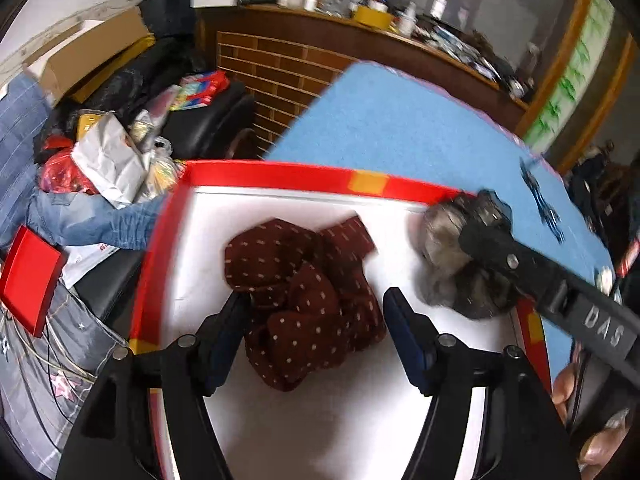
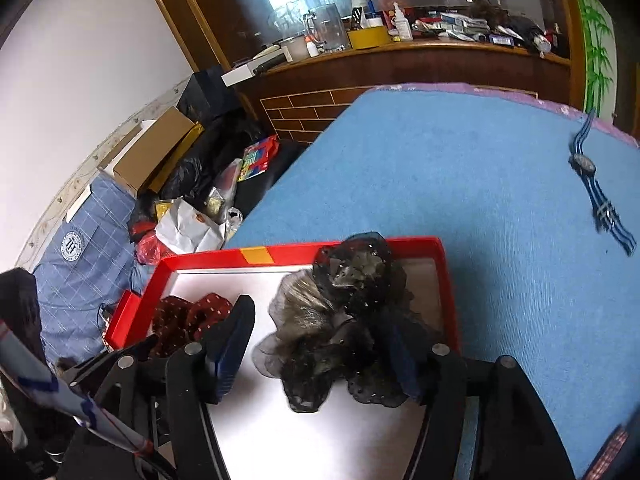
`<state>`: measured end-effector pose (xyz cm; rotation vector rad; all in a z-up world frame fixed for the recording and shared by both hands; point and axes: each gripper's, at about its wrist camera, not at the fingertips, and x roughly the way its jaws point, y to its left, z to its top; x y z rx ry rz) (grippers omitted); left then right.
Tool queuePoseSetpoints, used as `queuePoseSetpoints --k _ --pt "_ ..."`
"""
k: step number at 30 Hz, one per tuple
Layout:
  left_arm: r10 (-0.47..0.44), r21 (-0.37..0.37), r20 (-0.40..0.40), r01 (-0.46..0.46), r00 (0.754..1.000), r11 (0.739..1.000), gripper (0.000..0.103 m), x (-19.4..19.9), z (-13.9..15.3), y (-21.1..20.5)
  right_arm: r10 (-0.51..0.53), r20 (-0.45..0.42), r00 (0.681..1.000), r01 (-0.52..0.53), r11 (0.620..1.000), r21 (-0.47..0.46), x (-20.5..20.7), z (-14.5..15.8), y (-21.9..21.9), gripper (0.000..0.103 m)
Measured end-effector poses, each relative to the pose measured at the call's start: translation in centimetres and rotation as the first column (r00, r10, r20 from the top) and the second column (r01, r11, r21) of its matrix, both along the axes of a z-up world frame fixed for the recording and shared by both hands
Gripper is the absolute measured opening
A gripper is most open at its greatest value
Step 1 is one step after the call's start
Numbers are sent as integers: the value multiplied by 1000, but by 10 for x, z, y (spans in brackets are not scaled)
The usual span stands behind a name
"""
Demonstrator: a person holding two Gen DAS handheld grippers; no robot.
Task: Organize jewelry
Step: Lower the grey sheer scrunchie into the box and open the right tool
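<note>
Your left tongs stand apart around the dotted maroon scrunchie in the red tray, pads clear. Your right tongs gape over the black lace scrunchie, gripping nothing. Only the right view shows the striped watch sharply on the blue tabletop.

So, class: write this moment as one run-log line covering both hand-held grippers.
left hand-held gripper: open over maroon scrunchie | right hand-held gripper: open, grey-black scrunchie between fingers | both in red tray | watch on blue cloth
</note>
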<state>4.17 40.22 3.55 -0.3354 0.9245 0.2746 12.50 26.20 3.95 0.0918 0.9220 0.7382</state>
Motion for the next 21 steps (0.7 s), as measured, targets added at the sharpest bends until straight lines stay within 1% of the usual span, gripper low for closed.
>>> queuePoseSetpoints --k 2,5,7,11,13,16,18,19,21 --pt "-41 22 -8 41 999 999 68 -10 0 -13 4 -15 1000 -3 1000 22 -7 1 -7 69" --pt "-69 53 -15 70 998 996 68 -30 -2 -32 26 -15 1000 -26 1000 16 -26 0 -16 69" --pt "-85 49 -10 86 996 995 68 -42 -1 -42 38 -27 999 -38 999 16 -38 0 -23 69" --pt "-59 40 28 58 998 998 68 -63 11 -49 58 -60 996 -56 998 32 -49 4 -30 70" --pt "-38 49 46 36 998 998 68 -69 19 -49 76 -66 995 -74 997 33 -52 10 -29 72" --pt "-7 77 60 2 998 997 68 -72 32 -47 79 -37 996 -79 997 24 -53 22 -27 72" --pt "11 84 65 -16 998 996 68 -73 38 -43 80 -26 996 -79 997 23 -53 28 -28 75" --pt "17 83 65 -23 998 996 68 -75 40 -42 80 -25 996 -80 997 6 -53 30 -26 78" --pt "19 85 74 -25 997 996 68 -79 44 -42 72 -18 997 -72 997 3 -52 34 -30 78"
